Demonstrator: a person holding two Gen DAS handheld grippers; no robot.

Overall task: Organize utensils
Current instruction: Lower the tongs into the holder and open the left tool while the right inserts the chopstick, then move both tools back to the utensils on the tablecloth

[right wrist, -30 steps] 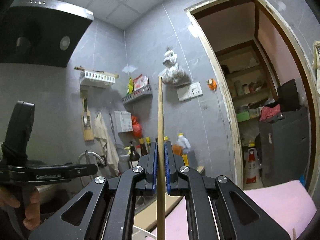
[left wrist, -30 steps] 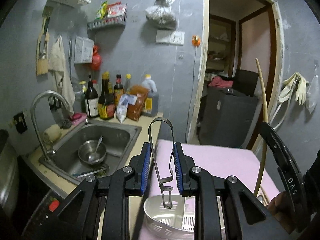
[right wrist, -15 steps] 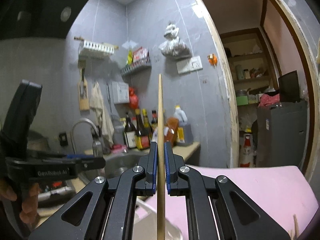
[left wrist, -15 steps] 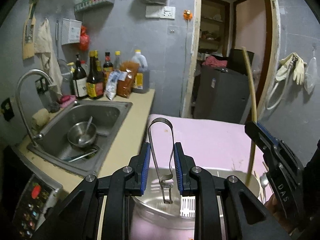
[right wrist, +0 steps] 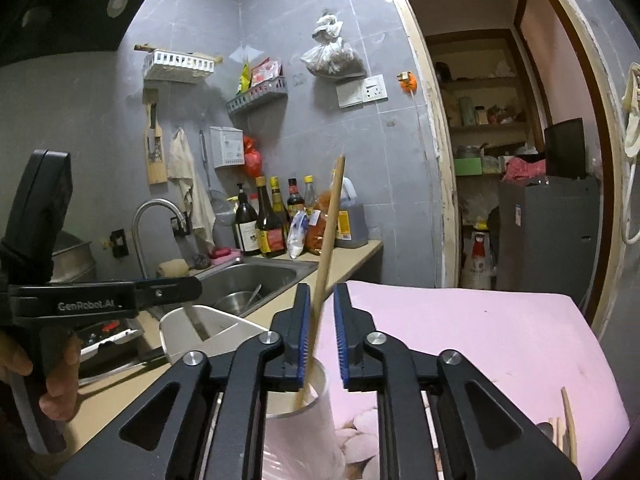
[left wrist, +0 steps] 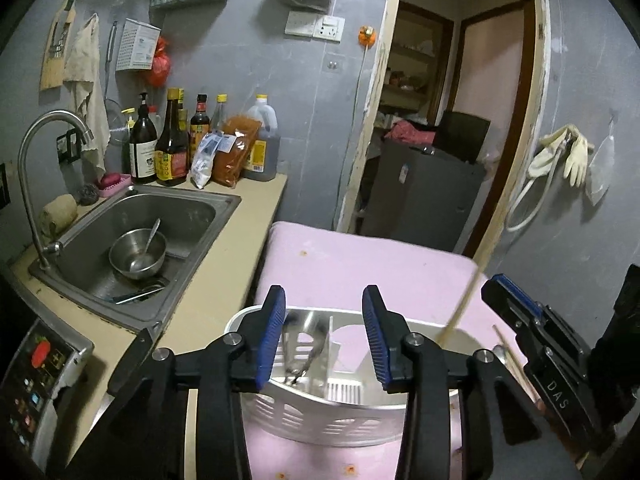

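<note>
The left gripper [left wrist: 324, 336] points down at a slant over a white caddy [left wrist: 320, 424]. Its jaws have just been opening and now stand well apart, with nothing pressed between the blue pads. Metal tongs [left wrist: 298, 344] sit inside the caddy, just below and between the jaws, a bit nearer the left pad, loose from both. A white wall inside the caddy splits it into parts, and the tongs are in the left part.

The right gripper [right wrist: 322, 336] points almost level, tipped down a little. Its jaws have just been opening too, and there is a small gap now. A long wooden stick [right wrist: 328, 236] stands between them, leaning against the left pad and clear of the right one. Its low end goes down into the round white holder [right wrist: 316, 396] right under the jaws. The pads do not squeeze it.

A hand [right wrist: 56, 384] holds the left gripper's handle, far to the left of the right gripper.

The caddy sits on a pink mat [left wrist: 360, 264] that spreads out ahead of both grippers. To the left of the mat is a tan counter [left wrist: 208, 292] with a steel sink [left wrist: 136, 236]. A small bowl [left wrist: 138, 254] with a spoon lies in the sink. Bottles [left wrist: 172, 144] stand by the grey wall behind it. A doorway [left wrist: 452, 120] opens ahead on the right. A few more wooden sticks [right wrist: 566, 420] lie to the far right of the right gripper.
</note>
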